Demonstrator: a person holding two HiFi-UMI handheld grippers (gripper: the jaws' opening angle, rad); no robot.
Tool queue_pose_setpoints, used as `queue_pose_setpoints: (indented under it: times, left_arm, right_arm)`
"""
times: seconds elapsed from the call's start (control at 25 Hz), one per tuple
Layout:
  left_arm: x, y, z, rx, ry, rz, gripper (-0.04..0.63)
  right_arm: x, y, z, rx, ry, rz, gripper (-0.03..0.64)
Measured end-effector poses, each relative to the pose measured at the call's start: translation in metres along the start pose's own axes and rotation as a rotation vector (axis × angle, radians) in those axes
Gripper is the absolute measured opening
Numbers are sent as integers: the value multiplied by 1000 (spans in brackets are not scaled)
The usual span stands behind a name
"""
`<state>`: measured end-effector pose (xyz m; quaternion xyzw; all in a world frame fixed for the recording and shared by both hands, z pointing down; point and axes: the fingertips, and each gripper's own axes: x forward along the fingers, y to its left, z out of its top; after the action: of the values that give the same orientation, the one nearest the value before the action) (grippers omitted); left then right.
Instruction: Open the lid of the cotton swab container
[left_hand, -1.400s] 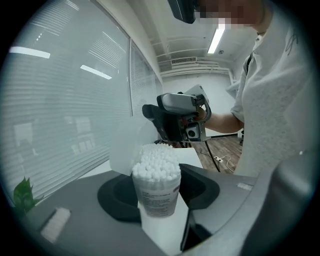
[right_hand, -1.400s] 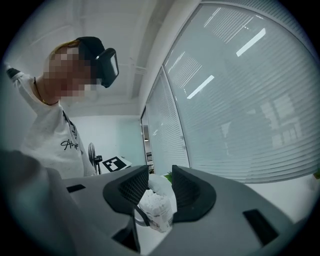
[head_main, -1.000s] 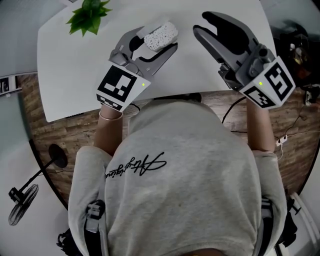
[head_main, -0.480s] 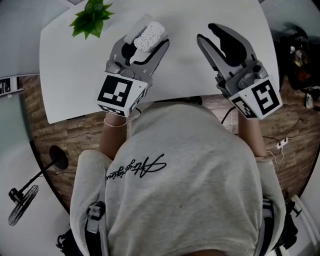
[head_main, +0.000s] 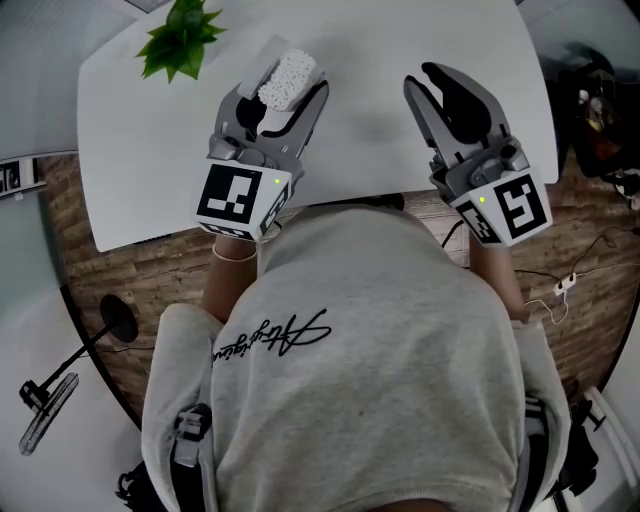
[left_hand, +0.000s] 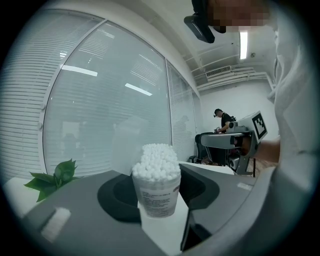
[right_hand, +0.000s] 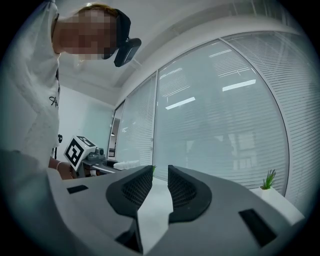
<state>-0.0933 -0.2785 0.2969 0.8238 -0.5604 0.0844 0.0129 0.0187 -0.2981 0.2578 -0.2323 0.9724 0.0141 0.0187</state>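
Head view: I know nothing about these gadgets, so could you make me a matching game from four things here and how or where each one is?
Things: 1 cotton swab container; 2 plant; 3 right hand-held gripper; 4 table.
States: A white top; B nothing between its jaws; C gripped by the left hand-held gripper; D far left corner of the table.
Pairs: 1-C, 2-D, 3-B, 4-A.
The right hand-held gripper's jaws have just been closing on nothing.
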Motion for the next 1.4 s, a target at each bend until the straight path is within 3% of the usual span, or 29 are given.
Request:
queue_pose_setpoints:
  times: [0.8,1.4]
  left_arm:
    - [-6,0,-1,5,6,-4,202]
    - [-12,5,-4,10,18,-8,202]
  right_arm:
    - [-4,2,-9,10,8,-35,2]
    - [-2,7,-13,1,19,-69,2]
